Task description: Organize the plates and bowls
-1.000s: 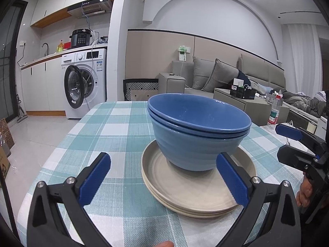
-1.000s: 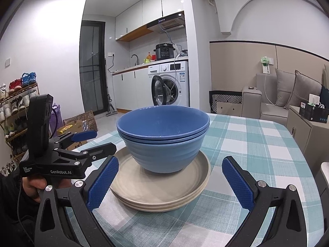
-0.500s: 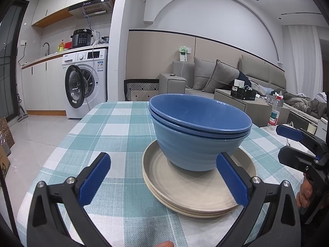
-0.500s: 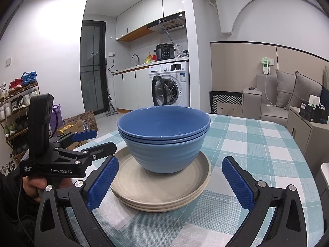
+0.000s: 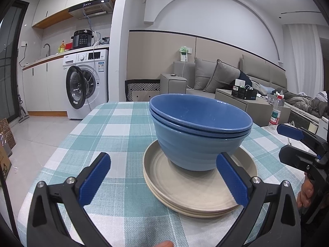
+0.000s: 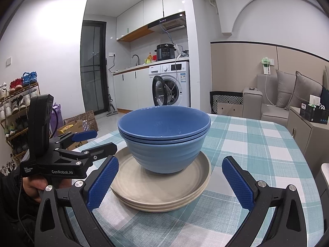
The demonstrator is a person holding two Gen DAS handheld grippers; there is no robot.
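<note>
Nested blue bowls stand on a stack of beige plates on the checked table; they also show in the right wrist view, bowls on plates. My left gripper is open and empty, just short of the plates' near rim. My right gripper is open and empty, its fingers on either side of the plate stack's near edge. Each gripper shows in the other's view: the right one at the right edge, the left one at the left.
The teal and white checked tablecloth covers the table, whose edges fall away left and near. A washing machine with its door open, a sofa and a side table with a bottle stand beyond.
Both views have barely shifted; the bowls and plates stay put and both grippers stay open.
</note>
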